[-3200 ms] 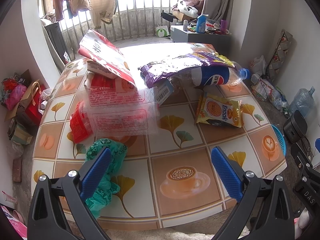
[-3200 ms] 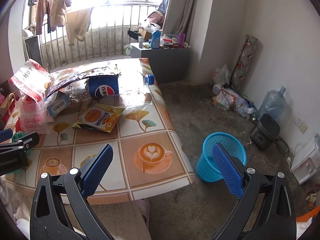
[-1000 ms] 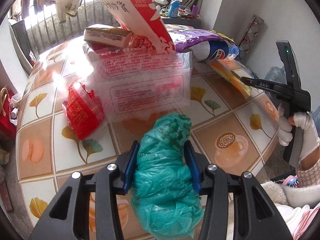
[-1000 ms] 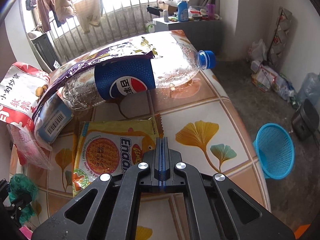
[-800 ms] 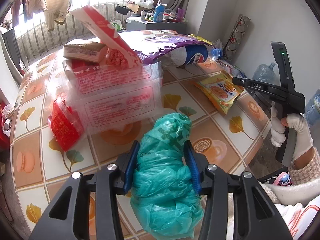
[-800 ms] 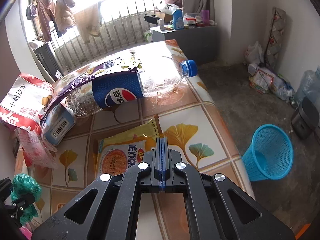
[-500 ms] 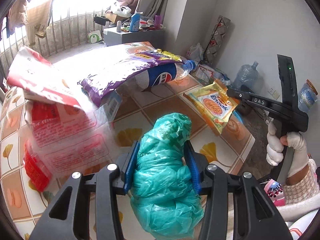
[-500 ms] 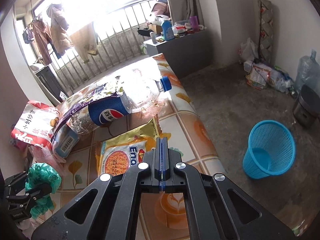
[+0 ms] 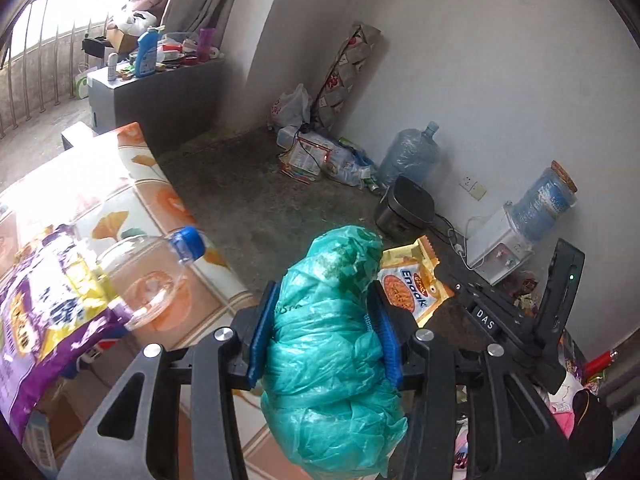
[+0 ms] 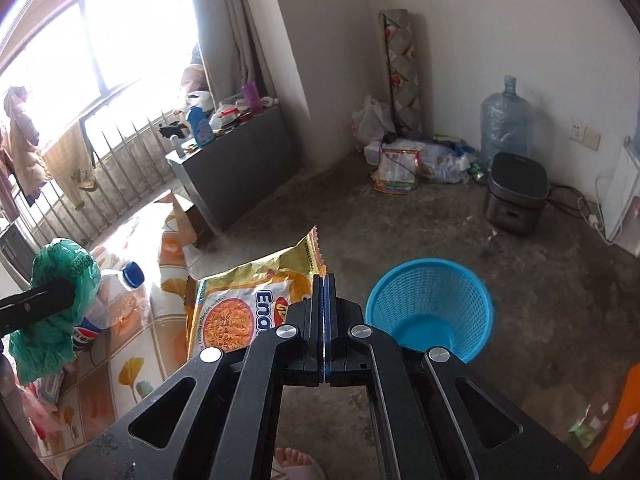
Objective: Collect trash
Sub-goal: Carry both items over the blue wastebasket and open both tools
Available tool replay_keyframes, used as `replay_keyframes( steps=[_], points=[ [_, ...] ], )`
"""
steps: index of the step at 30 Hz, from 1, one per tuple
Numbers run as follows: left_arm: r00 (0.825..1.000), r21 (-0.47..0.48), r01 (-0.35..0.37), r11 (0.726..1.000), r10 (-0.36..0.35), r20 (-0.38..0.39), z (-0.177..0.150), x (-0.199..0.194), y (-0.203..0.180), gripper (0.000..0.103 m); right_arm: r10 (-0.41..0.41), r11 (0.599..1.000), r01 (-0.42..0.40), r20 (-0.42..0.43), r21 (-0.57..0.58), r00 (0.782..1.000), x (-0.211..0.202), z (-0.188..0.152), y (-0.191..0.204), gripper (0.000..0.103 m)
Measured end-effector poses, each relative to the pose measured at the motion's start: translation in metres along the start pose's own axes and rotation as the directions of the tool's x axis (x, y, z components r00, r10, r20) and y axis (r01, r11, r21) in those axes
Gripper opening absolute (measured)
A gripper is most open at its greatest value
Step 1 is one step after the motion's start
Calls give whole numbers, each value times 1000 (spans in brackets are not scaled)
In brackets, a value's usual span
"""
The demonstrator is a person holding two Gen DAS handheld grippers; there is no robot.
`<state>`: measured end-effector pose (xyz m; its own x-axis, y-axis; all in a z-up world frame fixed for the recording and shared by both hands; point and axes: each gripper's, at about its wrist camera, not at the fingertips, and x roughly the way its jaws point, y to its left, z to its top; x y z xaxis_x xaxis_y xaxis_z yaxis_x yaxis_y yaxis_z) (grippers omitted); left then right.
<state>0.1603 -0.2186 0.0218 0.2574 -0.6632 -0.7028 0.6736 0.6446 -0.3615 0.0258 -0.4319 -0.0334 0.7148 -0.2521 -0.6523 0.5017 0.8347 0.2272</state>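
Beyond the tabletop [image 10: 132,364] edge, we had swung both grippers toward the blue wastebasket [image 10: 430,306]: left gripper [image 9: 322,328] clamped on the green plastic bag [image 9: 332,360], right gripper [image 10: 324,312] pinching the noodle packet [image 10: 248,300]; dropping remained.

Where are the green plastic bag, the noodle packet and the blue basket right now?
green plastic bag [image 9: 332,344], left wrist view, crumpled middle.
noodle packet [image 10: 240,304], right wrist view, printed front.
blue basket [image 10: 472,292], right wrist view, mesh wall.
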Motion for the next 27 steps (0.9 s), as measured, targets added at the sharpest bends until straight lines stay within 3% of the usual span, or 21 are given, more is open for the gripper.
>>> replay_keyframes(
  steps=[5, 10, 12, 14, 15, 16, 17, 19, 21, 27],
  points=[
    [992, 62, 51, 997, -44, -118, 47, 107, -44, 45, -125, 985, 130, -45, 117, 991, 44, 3, -61, 0],
    [978, 149, 52, 987, -20, -209, 56, 203, -87, 46, -198, 952, 218, -114, 214, 974, 91, 1, -112, 0],
    [969, 161, 64, 985, -22, -246, 55, 238, -99, 50, -214, 936, 243, -138, 256, 967, 106, -4, -131, 0],
    [963, 168, 49, 985, -1, -270, 51, 268, -105, 70, -210, 919, 254, -171, 301, 963, 125, -9, -149, 3],
    [965, 176, 22, 984, 25, -261, 46, 277, -107, 70, -204, 908, 259, -192, 329, 960, 134, -13, -159, 13],
    [968, 184, -2, 983, 48, -248, 44, 283, -108, 71, -193, 897, 263, -221, 355, 956, 145, -18, -168, 33],
    [969, 188, -14, 982, 60, -242, 40, 285, -107, 72, -183, 887, 269, -247, 377, 951, 149, -24, -176, 41],
    [969, 181, -13, 983, 57, -239, 36, 283, -102, 74, -190, 868, 289, -268, 404, 945, 149, -33, -184, 43],
    [976, 189, -1, 982, 43, -216, 34, 274, -96, 77, -182, 867, 274, -247, 416, 952, 138, -37, -183, 43],
    [999, 196, -5, 981, 14, -46, 50, 209, -88, 84, -189, 879, 240, -161, 411, 969, 99, -27, -170, 44]
  ],
)
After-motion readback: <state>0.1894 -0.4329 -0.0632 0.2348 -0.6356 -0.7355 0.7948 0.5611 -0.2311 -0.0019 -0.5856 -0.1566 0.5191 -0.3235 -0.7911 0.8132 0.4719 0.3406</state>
